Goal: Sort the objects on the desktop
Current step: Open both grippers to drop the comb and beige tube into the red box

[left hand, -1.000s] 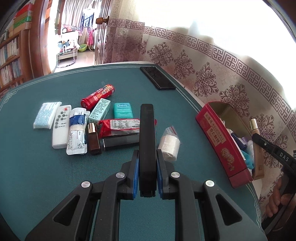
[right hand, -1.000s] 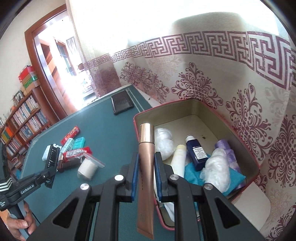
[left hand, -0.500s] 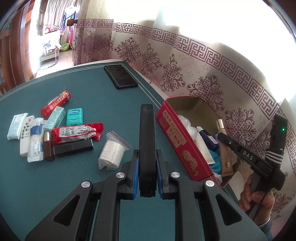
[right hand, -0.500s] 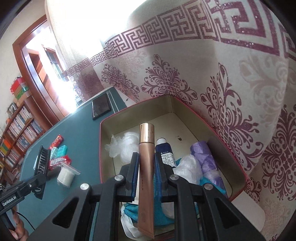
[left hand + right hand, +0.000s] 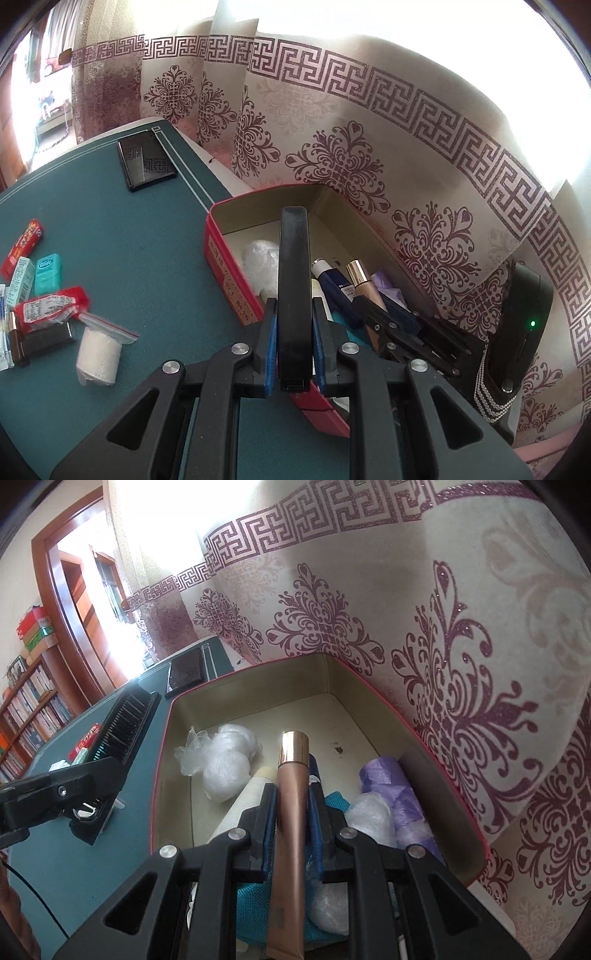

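Note:
My left gripper (image 5: 293, 325) is shut on a black comb (image 5: 293, 280) and holds it over the near left rim of the red box (image 5: 225, 254). My right gripper (image 5: 291, 808) is shut on a rose-gold cosmetic tube (image 5: 290, 812), low inside the box (image 5: 240, 686), above a dark blue tube and a cream tube. The comb also shows in the right wrist view (image 5: 118, 738), at the box's left edge. The box holds plastic-wrapped balls (image 5: 225, 764), a purple roll (image 5: 391, 790) and a teal cloth.
On the green table (image 5: 110, 229) lie a bagged white roll (image 5: 99, 354), a red packet (image 5: 51, 304), a teal case (image 5: 47, 267), a red tube (image 5: 24, 245) and a black phone (image 5: 146, 164). A patterned curtain (image 5: 406, 184) hangs right behind the box.
My left gripper has carried the comb right, from the table to over the box's rim. My right gripper has lowered the tube deeper into the box.

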`<state>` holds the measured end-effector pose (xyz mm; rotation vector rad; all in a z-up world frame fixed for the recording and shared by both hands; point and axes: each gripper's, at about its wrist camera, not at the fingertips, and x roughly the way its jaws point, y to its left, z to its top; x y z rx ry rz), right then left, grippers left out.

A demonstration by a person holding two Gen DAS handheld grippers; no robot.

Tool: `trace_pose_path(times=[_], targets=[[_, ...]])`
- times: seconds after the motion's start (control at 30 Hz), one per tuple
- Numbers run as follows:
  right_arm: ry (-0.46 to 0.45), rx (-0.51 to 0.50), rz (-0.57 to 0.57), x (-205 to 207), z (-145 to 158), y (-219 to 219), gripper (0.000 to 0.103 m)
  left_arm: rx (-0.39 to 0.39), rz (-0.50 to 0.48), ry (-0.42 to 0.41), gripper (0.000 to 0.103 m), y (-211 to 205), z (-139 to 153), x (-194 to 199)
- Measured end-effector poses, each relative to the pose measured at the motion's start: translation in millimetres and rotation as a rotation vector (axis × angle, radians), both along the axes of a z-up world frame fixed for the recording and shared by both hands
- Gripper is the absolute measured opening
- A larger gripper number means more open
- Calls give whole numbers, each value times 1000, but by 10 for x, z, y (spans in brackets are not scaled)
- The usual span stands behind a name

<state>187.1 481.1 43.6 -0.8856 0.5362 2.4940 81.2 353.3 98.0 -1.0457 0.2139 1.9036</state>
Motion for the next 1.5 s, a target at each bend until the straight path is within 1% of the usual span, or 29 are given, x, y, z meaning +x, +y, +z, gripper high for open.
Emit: trace_pose_path(times=[0.13, 0.23, 0.27, 0.3, 0.37, 0.4, 0.53, 0.73, 0.9, 1.0, 1.23, 1.27, 1.4, 1.5], targets=[[29, -33, -21, 94, 11, 76, 20, -2, -16, -25, 18, 204, -59, 24], [43, -36, -39, 160, 33, 112, 24, -34, -20, -64, 19, 328, -177, 29], [49, -38, -43, 180, 39, 122, 29, -43, -19, -73, 20, 351, -218, 32], [57, -41, -46, 199, 45, 128, 35, -52, -18, -79, 24, 366, -256, 39], [71, -39, -53, 230, 62, 130, 44, -61, -11, -82, 29, 371, -312, 49], [72, -34, -57, 233, 70, 130, 45, -65, -6, -78, 32, 365, -330, 51], [69, -24, -58, 246, 68, 120, 45, -67, 14, -64, 34, 301, -334, 25], [64, -28, -52, 229, 67, 72, 45, -36, 22, -71, 34, 183, -300, -21], [62, -25, -44, 214, 94, 8, 45, -22, 38, -41, 34, 63, -200, -20], [61, -23, -37, 191, 111, -44, 45, -1, 59, -45, 34, -63, -138, -87], [53, -19, 2, 96, 136, -243, 45, 3, 171, -49, 34, -499, -137, -370], [51, -18, 9, 79, 143, -278, 47, -2, 197, -46, 34, -578, -147, -422], [58, -3, 28, 37, 187, -426, 64, -30, 311, -3, 34, -921, -167, -644], [57, 18, 51, -15, 228, -548, 65, -41, 404, 21, 34, -1239, -166, -841]])
